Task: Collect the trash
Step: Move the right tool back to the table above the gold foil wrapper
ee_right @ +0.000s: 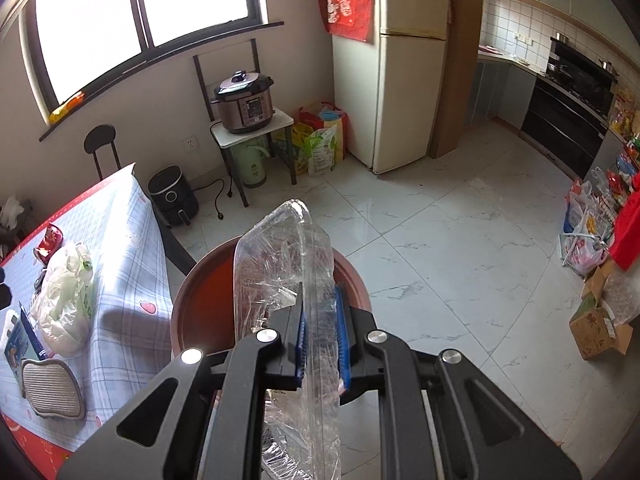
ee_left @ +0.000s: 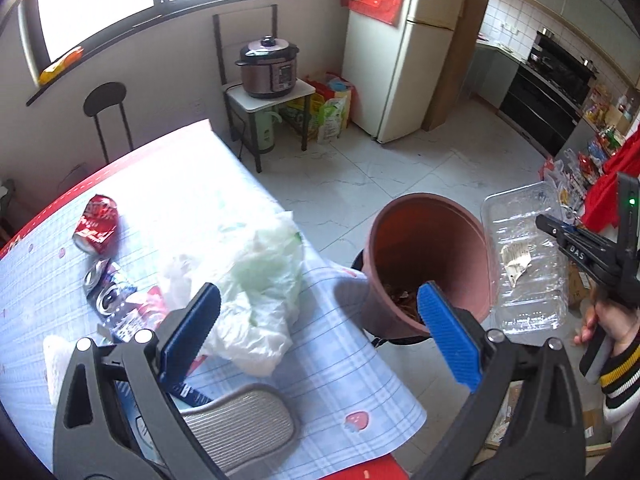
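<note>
While the right gripper [ee_right: 320, 340] pinches a clear plastic tray [ee_right: 280, 272] above the brown bin [ee_left: 428, 264], the left gripper [ee_left: 320, 336] hangs spread and empty. Crushed cans [ee_left: 98, 226] and a plastic bag [ee_left: 256, 292] remain on the table [ee_left: 352, 380].

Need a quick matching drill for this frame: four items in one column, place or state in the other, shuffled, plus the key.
Items
1. clear tray
2. red can
3. bin
4. left gripper

Place or state
A. crushed, lying on the table
B. jaws wide open, nothing between them
C. on the floor beside the table, scraps inside
D. clamped in the right gripper, above the bin

Pairs: 1-D, 2-A, 3-C, 4-B
</note>
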The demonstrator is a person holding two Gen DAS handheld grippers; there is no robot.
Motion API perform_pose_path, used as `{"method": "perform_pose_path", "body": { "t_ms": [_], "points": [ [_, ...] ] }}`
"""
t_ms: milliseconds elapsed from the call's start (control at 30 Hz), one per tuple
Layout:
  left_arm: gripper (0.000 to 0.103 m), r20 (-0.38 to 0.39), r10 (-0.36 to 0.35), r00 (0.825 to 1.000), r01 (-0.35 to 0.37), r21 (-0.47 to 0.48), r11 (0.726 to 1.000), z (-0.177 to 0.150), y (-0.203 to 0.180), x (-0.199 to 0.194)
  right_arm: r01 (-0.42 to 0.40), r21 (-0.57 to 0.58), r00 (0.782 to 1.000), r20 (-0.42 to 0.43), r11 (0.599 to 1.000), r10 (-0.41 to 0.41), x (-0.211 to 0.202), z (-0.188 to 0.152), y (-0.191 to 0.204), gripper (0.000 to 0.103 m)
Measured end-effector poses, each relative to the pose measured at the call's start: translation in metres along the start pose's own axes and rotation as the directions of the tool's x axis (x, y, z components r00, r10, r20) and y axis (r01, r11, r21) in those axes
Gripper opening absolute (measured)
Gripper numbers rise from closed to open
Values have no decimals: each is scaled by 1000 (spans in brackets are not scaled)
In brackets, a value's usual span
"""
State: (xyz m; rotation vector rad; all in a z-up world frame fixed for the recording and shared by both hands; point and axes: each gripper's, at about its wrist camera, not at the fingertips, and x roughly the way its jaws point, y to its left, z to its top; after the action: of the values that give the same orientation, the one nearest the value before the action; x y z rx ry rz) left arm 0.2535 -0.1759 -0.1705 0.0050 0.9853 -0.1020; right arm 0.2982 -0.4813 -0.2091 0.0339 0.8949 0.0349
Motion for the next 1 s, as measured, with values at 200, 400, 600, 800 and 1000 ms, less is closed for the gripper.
{"method": "perform_pose_path", "body": {
  "t_ms": [200, 400, 600, 800, 1000],
  "points": [
    [97, 8, 47, 999, -46, -78, 996, -21, 40, -23, 15, -75, 1000, -20, 997, -17, 31, 16, 41, 14],
    [97, 2, 65, 998, -64, -117, 991, -31, 60, -31, 34, -101, 999, -34, 994, -37, 44, 24, 56, 15],
    [97, 5, 68, 998, -67, -131, 989, -34, 67, -36, 37, -81, 998, -45, 996, -41, 48, 26, 52, 16],
    [97, 7, 65, 998, -63, -120, 991, -33, 68, -38, 35, -76, 999, -18, 996, -36, 40, 27, 53, 65],
    [97, 23, 57, 998, -55, -99, 994, -31, 66, -44, 51, -48, 999, 14, 998, -51, 13, 28, 52, 98]
  ]
}}
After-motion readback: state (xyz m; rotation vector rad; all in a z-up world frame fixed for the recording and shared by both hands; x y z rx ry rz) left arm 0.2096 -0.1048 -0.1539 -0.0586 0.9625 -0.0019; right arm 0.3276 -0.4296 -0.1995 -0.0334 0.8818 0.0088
